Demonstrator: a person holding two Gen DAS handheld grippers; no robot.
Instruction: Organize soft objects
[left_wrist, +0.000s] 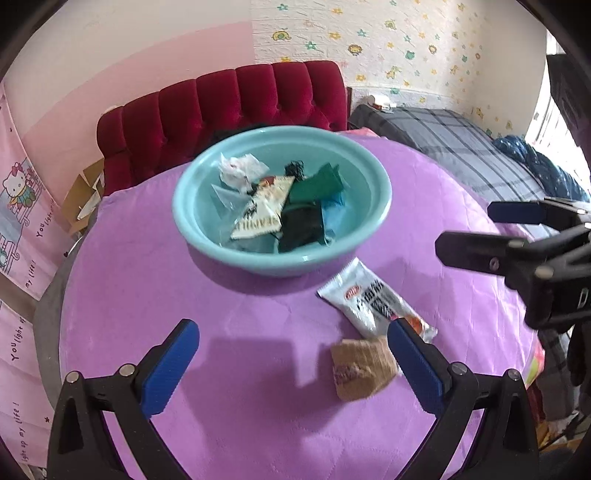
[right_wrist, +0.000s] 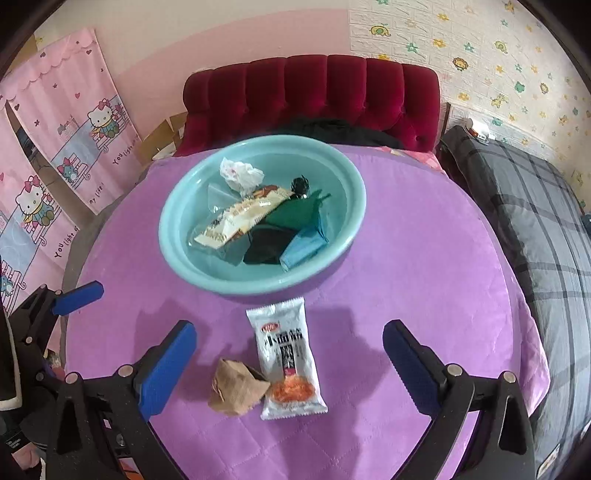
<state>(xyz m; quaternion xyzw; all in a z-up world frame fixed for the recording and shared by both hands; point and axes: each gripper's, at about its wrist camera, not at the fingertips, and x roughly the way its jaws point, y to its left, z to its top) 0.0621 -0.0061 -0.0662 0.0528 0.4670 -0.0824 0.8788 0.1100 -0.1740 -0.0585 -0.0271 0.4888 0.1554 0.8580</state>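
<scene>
Teal bowl (right_wrist: 177, 254) on purple cloth (right_wrist: 424, 277) holds several soft items. Silver packet (right_wrist: 286, 354) & brown pouch (right_wrist: 236, 391), prob. paper, lie beside it. L gripper (left_wrist: 291, 363) & R gripper (right_wrist: 290, 363) both spread wide, empty.

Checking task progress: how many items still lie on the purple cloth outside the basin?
2: a silver snack packet just before the teal basin, and a crumpled brown wrapper touching its left edge.
</scene>
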